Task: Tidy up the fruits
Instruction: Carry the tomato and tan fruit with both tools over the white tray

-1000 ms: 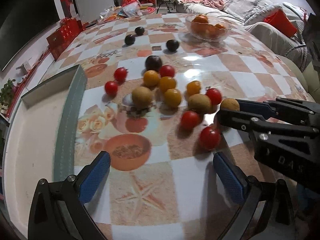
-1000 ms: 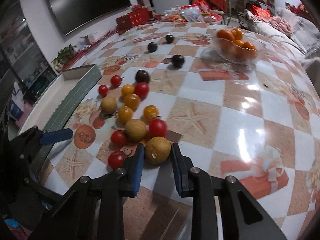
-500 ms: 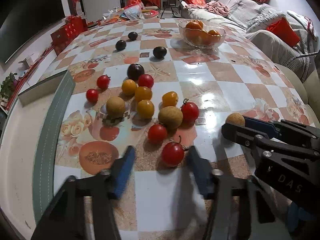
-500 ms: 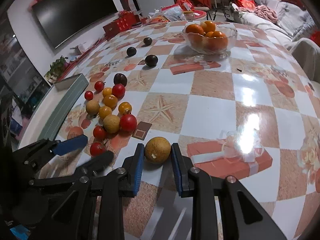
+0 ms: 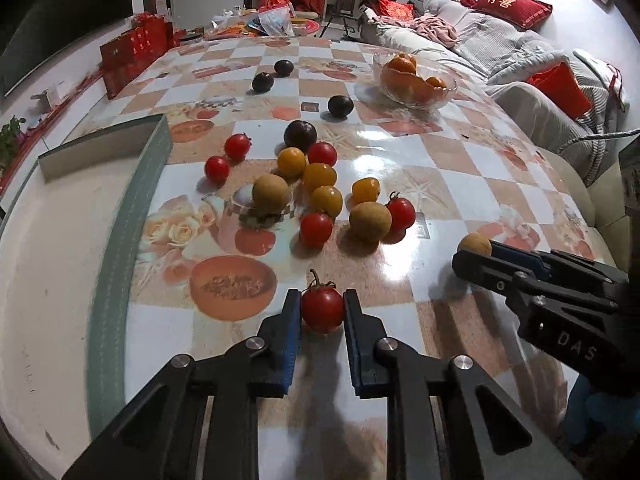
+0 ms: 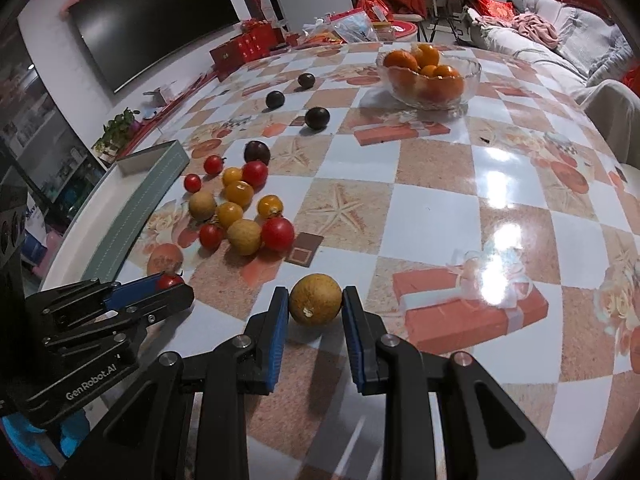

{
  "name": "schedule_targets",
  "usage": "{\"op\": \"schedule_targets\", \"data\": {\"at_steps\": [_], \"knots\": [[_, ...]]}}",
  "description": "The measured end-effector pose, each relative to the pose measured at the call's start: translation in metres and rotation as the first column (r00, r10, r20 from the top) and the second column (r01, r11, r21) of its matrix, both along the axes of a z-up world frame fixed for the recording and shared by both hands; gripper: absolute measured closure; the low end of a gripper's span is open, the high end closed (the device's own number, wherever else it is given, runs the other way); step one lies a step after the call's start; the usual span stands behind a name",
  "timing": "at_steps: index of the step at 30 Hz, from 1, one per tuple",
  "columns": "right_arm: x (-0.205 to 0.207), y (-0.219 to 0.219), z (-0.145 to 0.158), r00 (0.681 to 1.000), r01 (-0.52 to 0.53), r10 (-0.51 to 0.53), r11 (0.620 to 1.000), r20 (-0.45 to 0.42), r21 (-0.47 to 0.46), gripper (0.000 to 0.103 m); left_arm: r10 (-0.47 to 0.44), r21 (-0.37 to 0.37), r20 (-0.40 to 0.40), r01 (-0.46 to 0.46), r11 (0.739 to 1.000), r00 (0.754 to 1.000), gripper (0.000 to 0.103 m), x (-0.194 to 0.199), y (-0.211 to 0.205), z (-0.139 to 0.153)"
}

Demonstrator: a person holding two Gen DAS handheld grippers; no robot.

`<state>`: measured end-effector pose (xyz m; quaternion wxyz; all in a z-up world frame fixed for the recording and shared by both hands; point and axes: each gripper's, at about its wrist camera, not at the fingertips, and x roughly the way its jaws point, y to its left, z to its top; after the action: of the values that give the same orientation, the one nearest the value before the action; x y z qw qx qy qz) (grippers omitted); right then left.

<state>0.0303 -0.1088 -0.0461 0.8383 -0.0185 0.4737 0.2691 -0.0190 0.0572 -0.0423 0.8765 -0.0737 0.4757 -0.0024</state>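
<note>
Item 1: red cherry tomato [image 5: 322, 309], stem up. You are pinching it between the blue pads [image 5: 291, 332] of your left gripper [image 5: 322, 314], fingers narrowed to the fruit's width; whether it is resting on the tablecloth [image 5: 440, 168] or clear of it cannot be told.

Item 2: tan longan [image 6: 315, 299]. You are clamping it in your right gripper [image 6: 315, 308], jaws drawn in against both its sides, off to the right of the left gripper.

Item 3: loose pile ahead of both grippers: red tomatoes [image 5: 316, 229], yellow tomatoes [image 5: 326, 200], two more longans [image 5: 370, 222], and dark plums [image 5: 300, 134] farther ahead.

Item 4: white tray with green rim [image 5: 120, 240], lying to the left of the left gripper, probably the sorting place.

Item 5: glass bowl of oranges [image 6: 430, 76], far ahead and right.

Handling note: you are carrying soft, round fruit, so be squeezing only enough to stop rolling; be lifting straight up before swinging left, and be keeping the two grippers apart so they are not colliding.
</note>
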Motion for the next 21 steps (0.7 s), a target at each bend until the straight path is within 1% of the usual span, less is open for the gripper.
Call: {"op": "schedule_targets", "data": {"at_steps": [6, 12, 17, 21], "knots": [[-0.01, 0.01, 0.021, 1.0, -0.019, 0.019, 1.0, 0.023, 0.009, 0.074, 0.003, -0.028, 0.036, -0.002, 1.0, 0.999, 0.081, -0.017, 0.021, 0.024], [-0.02, 0.042, 0.045, 0.996, -0.072, 0.071, 0.997, 0.056, 0.012, 0.074, 0.048, -0.02, 0.083, -0.046, 0.999, 0.995, 0.081, -0.033, 0.065, 0.05], [-0.029, 0.086, 0.06, 0.987, -0.142, 0.14, 0.99, 0.075, 0.021, 0.074, 0.115, 0.019, 0.102, -0.117, 0.993, 0.988, 0.081, -0.044, 0.113, 0.059], [-0.033, 0.126, 0.063, 0.978, -0.196, 0.194, 0.98, 0.074, 0.028, 0.074, 0.171, 0.058, 0.115, -0.178, 0.982, 0.979, 0.081, -0.049, 0.153, 0.062]]}}
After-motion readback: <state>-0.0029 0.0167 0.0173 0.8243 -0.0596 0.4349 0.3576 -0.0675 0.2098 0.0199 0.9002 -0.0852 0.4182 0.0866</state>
